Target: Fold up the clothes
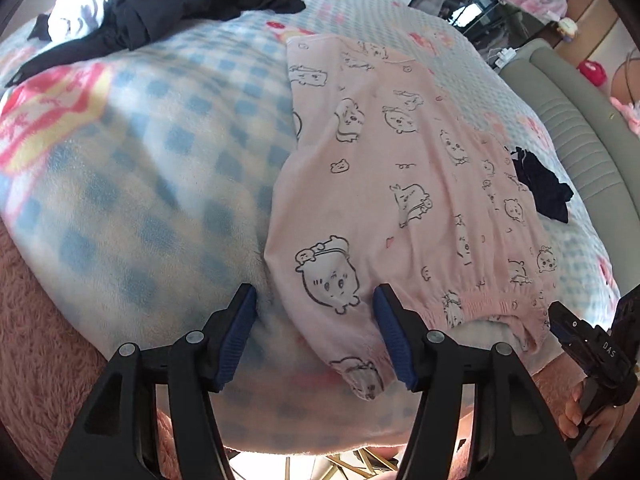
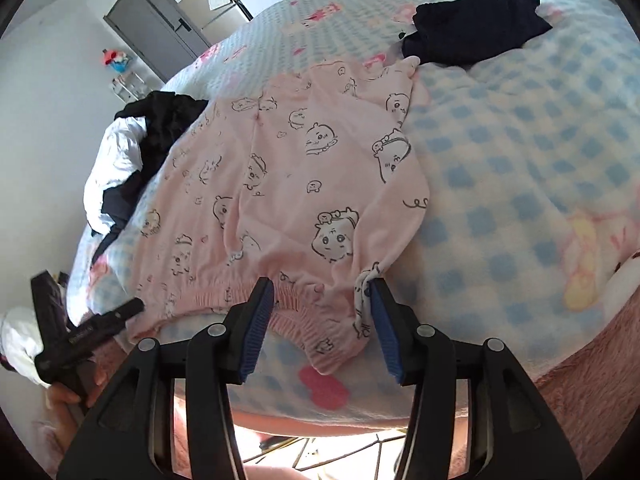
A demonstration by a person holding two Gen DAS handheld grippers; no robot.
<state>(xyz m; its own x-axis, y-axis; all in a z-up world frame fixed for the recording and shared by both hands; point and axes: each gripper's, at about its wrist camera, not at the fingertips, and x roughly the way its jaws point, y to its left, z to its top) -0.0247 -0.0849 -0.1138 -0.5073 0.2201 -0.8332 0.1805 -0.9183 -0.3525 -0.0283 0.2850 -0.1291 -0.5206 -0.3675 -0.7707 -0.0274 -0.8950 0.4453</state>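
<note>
A pink pyjama garment [image 1: 384, 184] with cartoon prints lies spread flat on the blue checked blanket [image 1: 160, 168]. Its elastic hem [image 1: 492, 304] faces me. My left gripper [image 1: 314, 312] is open, and the garment's near left corner lies between its blue pads. In the right wrist view the same garment [image 2: 280, 184] stretches away from me. My right gripper [image 2: 320, 304] is open over the elastic hem [image 2: 208, 296], and a bunched cuff [image 2: 366, 292] touches the tip of its right finger. Each gripper also shows at the edge of the other's view, held in a hand.
Black and white clothes [image 1: 168, 4] are piled at the far left of the bed [image 2: 132, 152]. A small dark garment [image 1: 540, 188] lies beside the pink one [image 2: 476, 20]. A pink fluffy cover [image 1: 36, 320] edges the bed, with a grey padded headboard [image 1: 580, 120] to the right.
</note>
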